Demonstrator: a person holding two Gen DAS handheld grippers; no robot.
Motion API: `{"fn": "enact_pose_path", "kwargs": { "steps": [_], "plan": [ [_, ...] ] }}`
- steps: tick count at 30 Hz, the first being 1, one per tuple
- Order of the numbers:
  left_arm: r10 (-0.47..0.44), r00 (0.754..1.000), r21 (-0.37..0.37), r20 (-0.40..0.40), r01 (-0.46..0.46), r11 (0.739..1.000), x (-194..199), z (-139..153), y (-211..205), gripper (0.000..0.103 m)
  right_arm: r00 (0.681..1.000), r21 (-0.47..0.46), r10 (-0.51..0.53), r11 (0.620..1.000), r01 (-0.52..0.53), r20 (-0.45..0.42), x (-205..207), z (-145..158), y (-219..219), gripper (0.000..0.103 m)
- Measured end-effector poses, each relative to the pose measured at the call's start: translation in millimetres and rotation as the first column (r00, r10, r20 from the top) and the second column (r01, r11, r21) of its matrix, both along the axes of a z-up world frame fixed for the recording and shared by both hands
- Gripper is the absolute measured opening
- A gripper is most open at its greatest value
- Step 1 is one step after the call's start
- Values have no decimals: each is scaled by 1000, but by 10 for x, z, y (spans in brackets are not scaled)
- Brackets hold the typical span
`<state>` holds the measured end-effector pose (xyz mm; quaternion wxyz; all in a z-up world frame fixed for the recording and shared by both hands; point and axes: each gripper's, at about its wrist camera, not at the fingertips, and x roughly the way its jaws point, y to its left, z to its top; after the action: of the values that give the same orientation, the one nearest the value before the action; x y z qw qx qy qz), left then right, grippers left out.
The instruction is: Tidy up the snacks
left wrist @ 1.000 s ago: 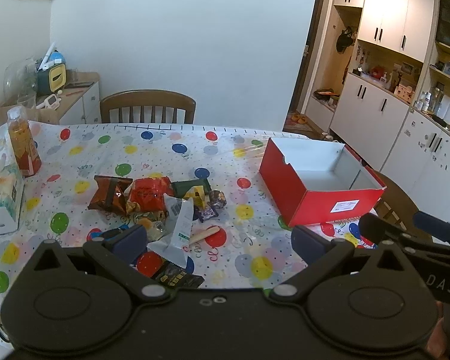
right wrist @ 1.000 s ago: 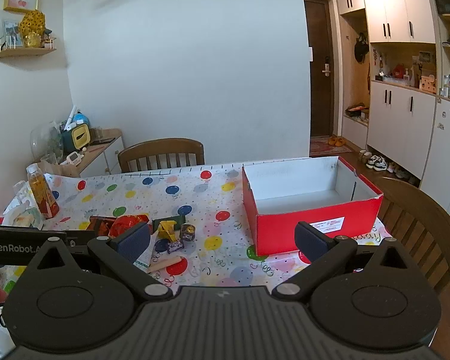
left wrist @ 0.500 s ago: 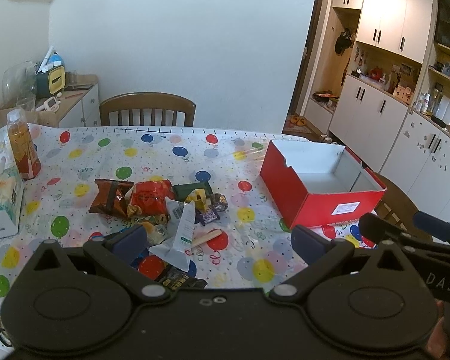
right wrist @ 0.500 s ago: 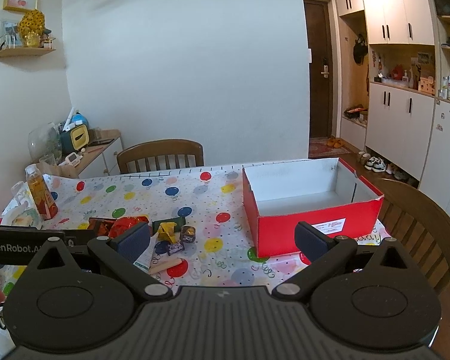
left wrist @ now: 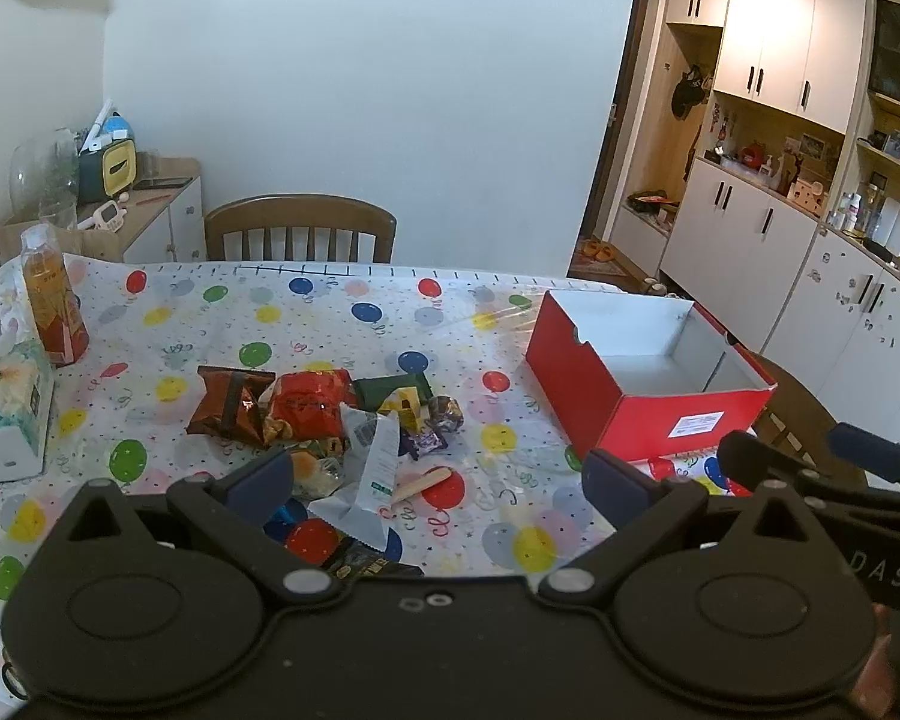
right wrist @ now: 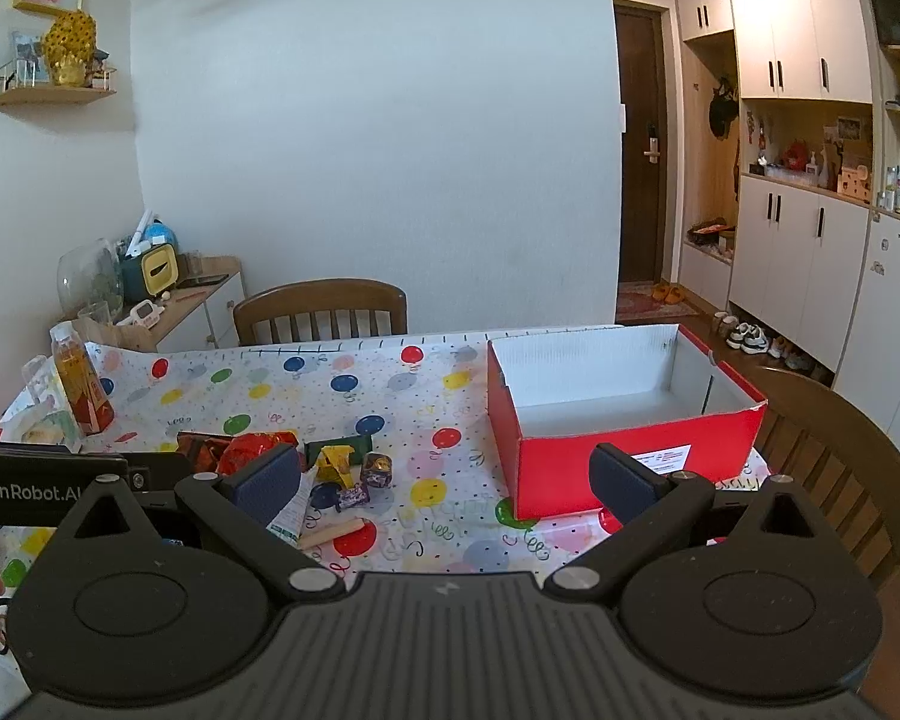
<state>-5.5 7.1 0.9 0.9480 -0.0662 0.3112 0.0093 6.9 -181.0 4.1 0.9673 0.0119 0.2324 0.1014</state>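
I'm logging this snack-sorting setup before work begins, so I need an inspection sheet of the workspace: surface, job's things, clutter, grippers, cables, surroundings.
Surface: table under a balloon-print cloth.
Job's things: snack pile loose mid-table; red box to its right, open, nothing seen inside.
Clutter: orange drink bottle and tissue box at the left edge.
Grippers: left gripper open, holding nothing, near the pile; right gripper open, holding nothing, facing the box.
Cables: nothing seen.
Surroundings: wooden chair behind the table, side cabinet, white cupboards, doorway.
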Motion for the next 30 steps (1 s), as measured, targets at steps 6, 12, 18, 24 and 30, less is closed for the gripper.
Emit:
{"fn": "enact_pose_path", "kwargs": {
  "steps": [6,12,18,24,30],
  "plan": [
    [2,1000,-8,-2,-2,1000,-19,0,36,102,1000,-6,3,1000,-3,7,-14,9,38,103],
    [1,1000,-1,21,-1,1000,-54,33,73,102,1000,-5,-3,1000,4,16,-31,19,46,103],
    [-6,999,-17,36,6,1000,-84,55,123,102,1000,-13,-10,1000,10,21,-63,40,73,103],
    [-1,999,-22,40,2,1000,-121,80,133,102,1000,-15,-2,1000,2,13,-70,46,95,103],
    [15,999,-16,47,-14,1000,-139,101,157,102,1000,-25,7,1000,-7,23,-55,53,115,103]
  ]
}}
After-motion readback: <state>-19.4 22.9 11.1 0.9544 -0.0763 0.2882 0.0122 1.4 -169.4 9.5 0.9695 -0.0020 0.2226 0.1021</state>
